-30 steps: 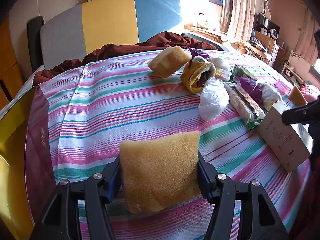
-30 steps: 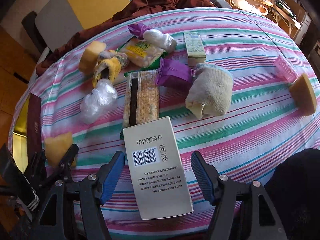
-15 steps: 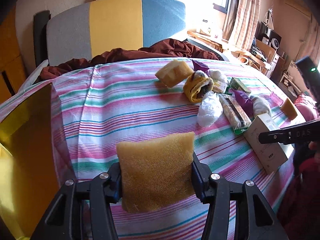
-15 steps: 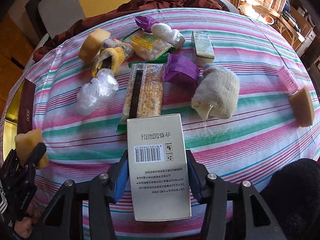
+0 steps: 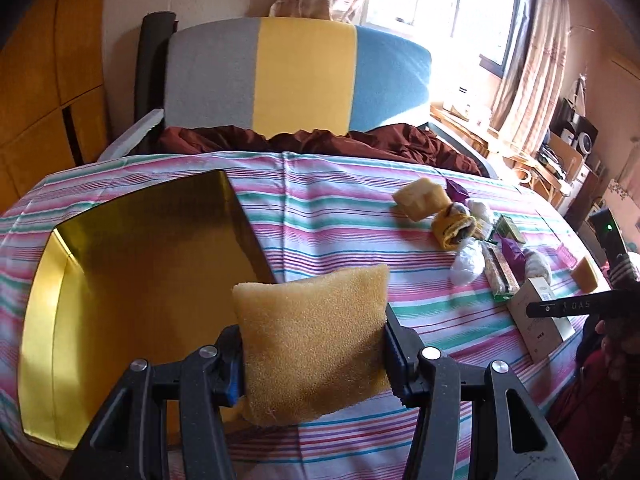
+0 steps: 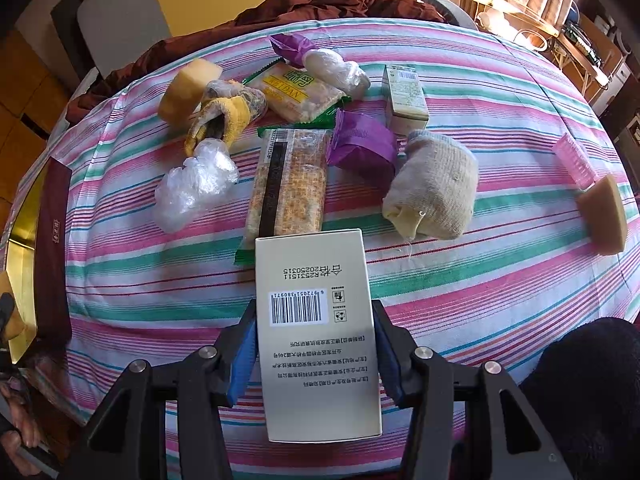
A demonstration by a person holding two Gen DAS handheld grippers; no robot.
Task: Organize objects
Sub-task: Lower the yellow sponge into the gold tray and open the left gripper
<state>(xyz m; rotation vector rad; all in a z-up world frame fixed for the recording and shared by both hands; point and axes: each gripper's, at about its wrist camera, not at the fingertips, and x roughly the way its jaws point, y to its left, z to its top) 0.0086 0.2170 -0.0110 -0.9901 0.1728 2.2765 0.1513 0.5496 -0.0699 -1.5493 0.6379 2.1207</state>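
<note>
Striped tablecloth fills both views: left gripper, clamping a yellow sponge, has swung toward the gold box at left; right gripper has just closed on the white carton, lower centre, ready for lifting.

A sunlit window with curtains glows behind a grey-yellow-blue chair.
</note>
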